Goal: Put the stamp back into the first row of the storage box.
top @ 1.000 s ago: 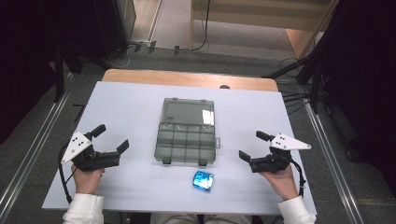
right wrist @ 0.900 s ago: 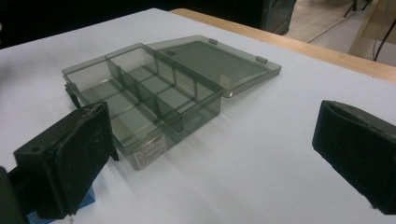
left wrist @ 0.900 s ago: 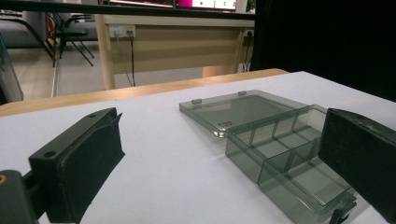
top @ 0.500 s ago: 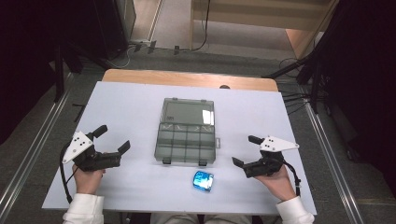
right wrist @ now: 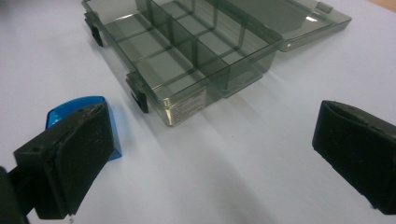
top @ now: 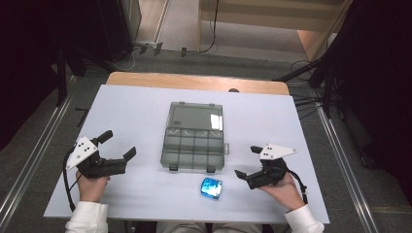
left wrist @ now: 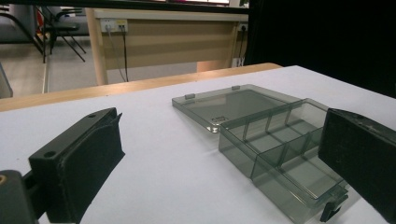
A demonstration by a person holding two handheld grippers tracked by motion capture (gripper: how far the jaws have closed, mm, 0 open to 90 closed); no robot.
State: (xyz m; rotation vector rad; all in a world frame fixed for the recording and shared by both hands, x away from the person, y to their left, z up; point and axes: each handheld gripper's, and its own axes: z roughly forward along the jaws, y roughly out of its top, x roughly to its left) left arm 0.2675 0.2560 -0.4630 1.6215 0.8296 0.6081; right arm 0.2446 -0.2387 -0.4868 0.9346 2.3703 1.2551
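Gaping wide, empty: left gripper (top: 118, 146), right gripper (top: 248, 162) fingers, flanking organizer box (top: 195, 138).

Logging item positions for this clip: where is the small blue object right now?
In the high view the blue object lies on the white table near the person's edge, just in front of the open grey box and left of the right tool.

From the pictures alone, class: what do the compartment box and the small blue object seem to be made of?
Compartment box: probably hard smoky-grey plastic, glossy; the white table shows through its walls and open lid.
Small blue object: likely translucent blue plastic, shiny with highlights; what it is cannot be told.
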